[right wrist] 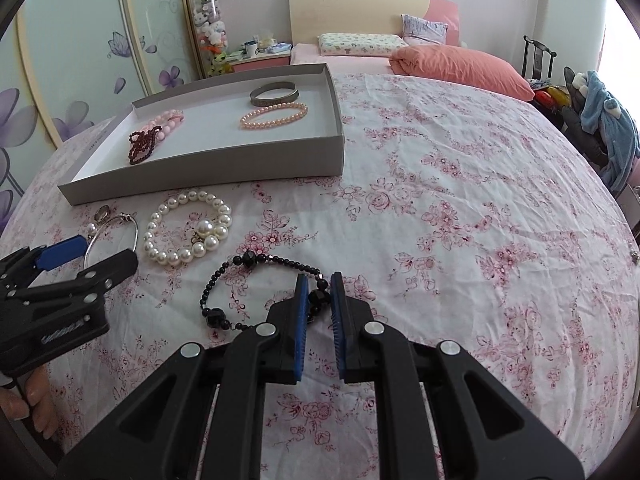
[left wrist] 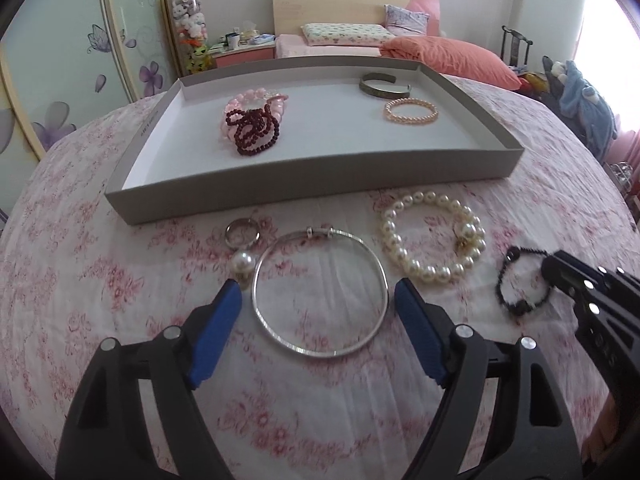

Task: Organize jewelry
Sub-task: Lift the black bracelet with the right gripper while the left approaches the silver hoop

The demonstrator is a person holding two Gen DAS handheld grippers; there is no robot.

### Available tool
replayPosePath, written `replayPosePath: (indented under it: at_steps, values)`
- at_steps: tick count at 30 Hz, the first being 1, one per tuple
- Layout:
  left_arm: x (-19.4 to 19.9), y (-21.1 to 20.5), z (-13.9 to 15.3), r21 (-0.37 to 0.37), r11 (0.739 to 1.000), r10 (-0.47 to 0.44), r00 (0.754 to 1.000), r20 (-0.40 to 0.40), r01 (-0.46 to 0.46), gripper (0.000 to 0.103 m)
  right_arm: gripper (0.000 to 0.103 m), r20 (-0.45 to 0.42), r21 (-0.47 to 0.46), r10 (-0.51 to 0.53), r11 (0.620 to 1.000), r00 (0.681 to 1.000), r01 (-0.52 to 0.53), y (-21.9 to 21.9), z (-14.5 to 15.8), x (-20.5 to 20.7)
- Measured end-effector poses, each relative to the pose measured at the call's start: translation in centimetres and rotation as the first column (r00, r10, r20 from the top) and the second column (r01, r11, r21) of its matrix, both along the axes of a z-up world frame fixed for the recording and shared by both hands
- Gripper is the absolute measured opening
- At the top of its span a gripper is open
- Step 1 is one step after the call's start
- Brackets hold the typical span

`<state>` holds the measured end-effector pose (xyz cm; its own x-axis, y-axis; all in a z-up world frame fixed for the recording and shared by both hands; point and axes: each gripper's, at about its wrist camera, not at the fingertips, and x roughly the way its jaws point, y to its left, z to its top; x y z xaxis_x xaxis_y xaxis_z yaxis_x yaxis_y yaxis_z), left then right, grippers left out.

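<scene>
Your left gripper (left wrist: 318, 300) is spread wide, its 2 blue pads flanking the silver bangle (left wrist: 320, 292) that lies flat on the floral bedspread (right wrist: 460, 220); neither pad visibly touches the metal. Your right gripper (right wrist: 319, 300) is closed on 1 large faceted bead of the black bead bracelet (right wrist: 256, 280), which otherwise rests on the bedspread.

Between these 2 pieces lies the white pearl bracelet (left wrist: 434, 236). Beside the bangle's far left arc sit a silver ring (left wrist: 242, 233) and a pearl earring (left wrist: 242, 262); whether the earring touches the bangle cannot be told.

The grey tray (left wrist: 300, 184) sits beyond all 5 pieces. It holds a dark red bead strand (left wrist: 258, 130) over a pink bead bracelet (left wrist: 260, 98) toward its left side, and a metal cuff (left wrist: 384, 84) with a peach pearl bracelet (left wrist: 411, 110) near its far right corner.
</scene>
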<state>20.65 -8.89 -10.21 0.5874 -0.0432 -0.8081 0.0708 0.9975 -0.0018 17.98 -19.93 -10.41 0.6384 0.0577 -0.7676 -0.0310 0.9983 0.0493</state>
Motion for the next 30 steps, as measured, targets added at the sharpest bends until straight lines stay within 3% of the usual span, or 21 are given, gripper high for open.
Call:
replayPosePath:
  at_steps: [3, 5, 16, 30]
  values:
    - [0.4, -0.2, 0.0, 0.003, 1.000, 0.008, 1.000, 0.010, -0.008, 0.075, 0.012, 0.000, 0.001, 0.001, 1.000, 1.000, -0.001, 0.1, 0.0, 0.0]
    - [0.5, -0.2, 0.1, 0.002, 1.000, 0.011, 1.000, 0.018, -0.011, 0.069, 0.013, 0.000, 0.001, 0.001, 1.000, 1.000, -0.001, 0.1, 0.0, 0.0]
    - [0.5, 0.0, 0.1, 0.001, 1.000, 0.005, 1.000, 0.022, -0.005, 0.068, 0.013, 0.000, 0.001, 0.001, 1.000, 1.000, -0.001, 0.1, 0.0, 0.0]
    - [-3.9, 3.4, 1.0, 0.019, 0.999, -0.038, 0.998, 0.048, 0.037, 0.068, 0.012, 0.000, -0.008, 0.010, 1.000, 1.000, -0.010, 0.4, 0.0, 0.0]
